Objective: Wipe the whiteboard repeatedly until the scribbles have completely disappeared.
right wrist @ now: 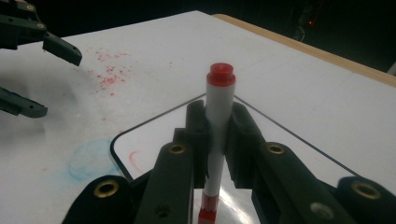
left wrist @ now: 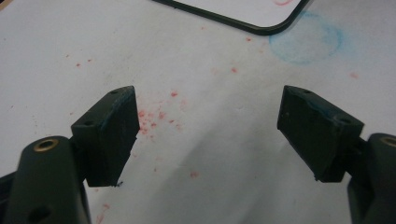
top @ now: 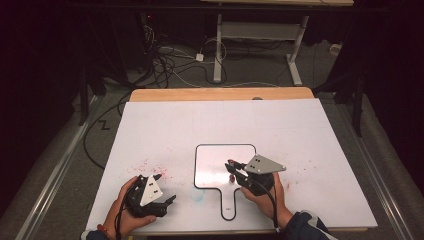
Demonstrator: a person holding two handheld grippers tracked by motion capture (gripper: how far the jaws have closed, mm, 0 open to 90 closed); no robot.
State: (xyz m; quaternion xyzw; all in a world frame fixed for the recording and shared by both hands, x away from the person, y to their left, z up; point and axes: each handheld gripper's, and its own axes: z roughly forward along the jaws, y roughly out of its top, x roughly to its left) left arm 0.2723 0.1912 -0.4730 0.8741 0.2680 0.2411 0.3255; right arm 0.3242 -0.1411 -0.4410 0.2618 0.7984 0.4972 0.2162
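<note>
Two grippers work over a white table (top: 310, 130), each held in one of the person's hands. From the centre of the high view, the right gripper (top: 231, 167) sits at about 4 o'clock, its jaws pinched tight on a red marker (right wrist: 217, 135) with a white barrel. In the right gripper view the marker stands nearly upright between the two black pads, its red end on top and its lower end down at a small whiteboard (top: 215, 165) with a black rim and a handle. That board lies flat on the table near the person's edge, its handle pointing toward 6 o'clock in the high view, and a faint red curved stroke shows on it near its corner in the right gripper view. The left gripper (top: 166, 187) rests at about 7 o'clock of the high view, well apart from the board, its jaws spread wide with nothing between them; the left gripper view looks down past both pads at bare table. Red specks (left wrist: 154, 116) are scattered on the table below that gripper, and a pale blue smudge (left wrist: 306, 39) lies just beside the board's rounded corner.
</note>
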